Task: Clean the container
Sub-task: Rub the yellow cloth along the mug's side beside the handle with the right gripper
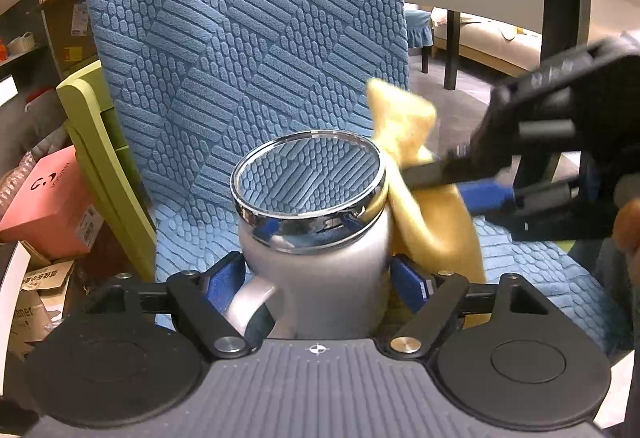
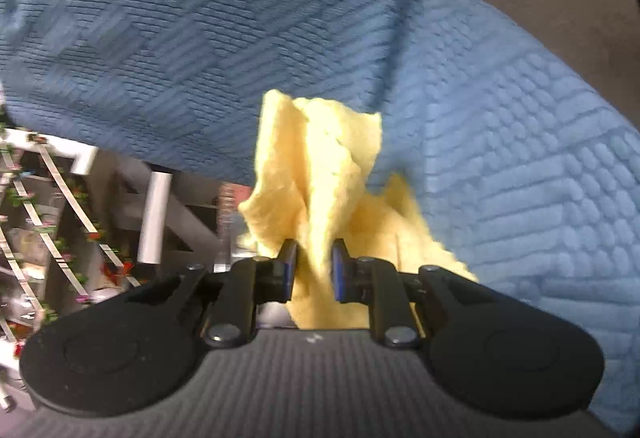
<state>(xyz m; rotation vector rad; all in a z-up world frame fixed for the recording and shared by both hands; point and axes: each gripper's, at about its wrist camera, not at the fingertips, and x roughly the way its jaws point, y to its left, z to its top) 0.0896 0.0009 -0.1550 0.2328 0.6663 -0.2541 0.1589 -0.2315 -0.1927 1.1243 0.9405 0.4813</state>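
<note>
Against a blue-covered chair (image 1: 240,37), the left tool (image 1: 316,278) clamped a white container (image 1: 320,262) while the right tool (image 2: 314,270) pinched a yellow cloth (image 2: 320,165) beside its rim, apparently mid-wipe, the inside likely next.

Mug (image 1: 320,258) upright between left gripper (image 1: 318,278) fingers, above chair seat (image 1: 540,266); chair backrest (image 1: 240,17) behind. Cloth (image 1: 424,205) touching mug's right side, pinched in right gripper (image 2: 314,270).
</note>
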